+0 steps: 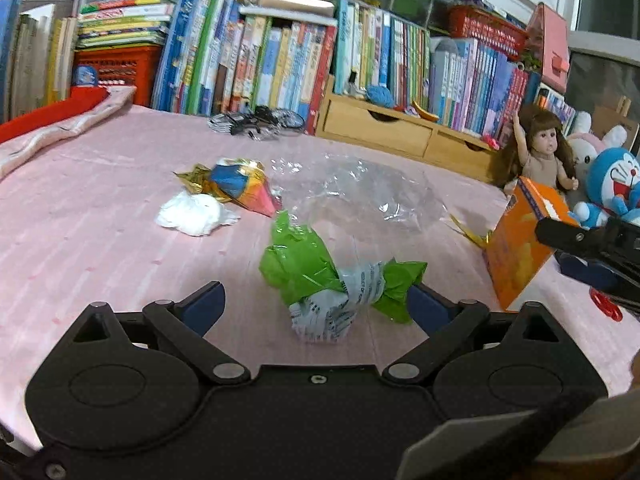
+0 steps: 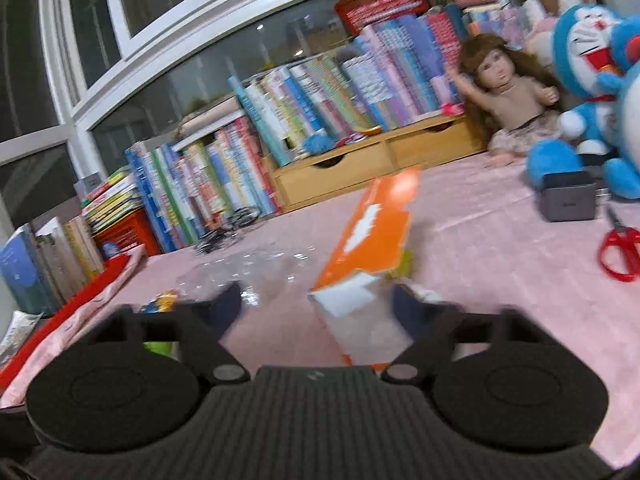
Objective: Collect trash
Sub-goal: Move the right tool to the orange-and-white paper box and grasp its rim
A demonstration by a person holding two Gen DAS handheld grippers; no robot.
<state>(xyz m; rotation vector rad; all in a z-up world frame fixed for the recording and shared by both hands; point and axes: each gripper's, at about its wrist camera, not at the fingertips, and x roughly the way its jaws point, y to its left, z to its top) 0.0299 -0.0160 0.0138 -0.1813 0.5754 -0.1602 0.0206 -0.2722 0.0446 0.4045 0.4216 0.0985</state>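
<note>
Left gripper (image 1: 316,300) gaped wide around the green wrapper (image 1: 332,280) mid-worktop: light, crinkly, slippery, best pinched at its twisted waist. Right gripper (image 2: 316,304) open, straddling the stiff orange box (image 2: 368,236).

No legible text: print on green-and-white wrapper (image 1: 336,284), book spines (image 1: 280,52) and orange box (image 2: 372,228) too blurred to read.

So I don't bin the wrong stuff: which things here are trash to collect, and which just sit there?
Trash: green wrapper, tissue, foil wrapper, clear plastic, orange box.

Lying about: books, doll, blue plush, scissors, drawers.
</note>
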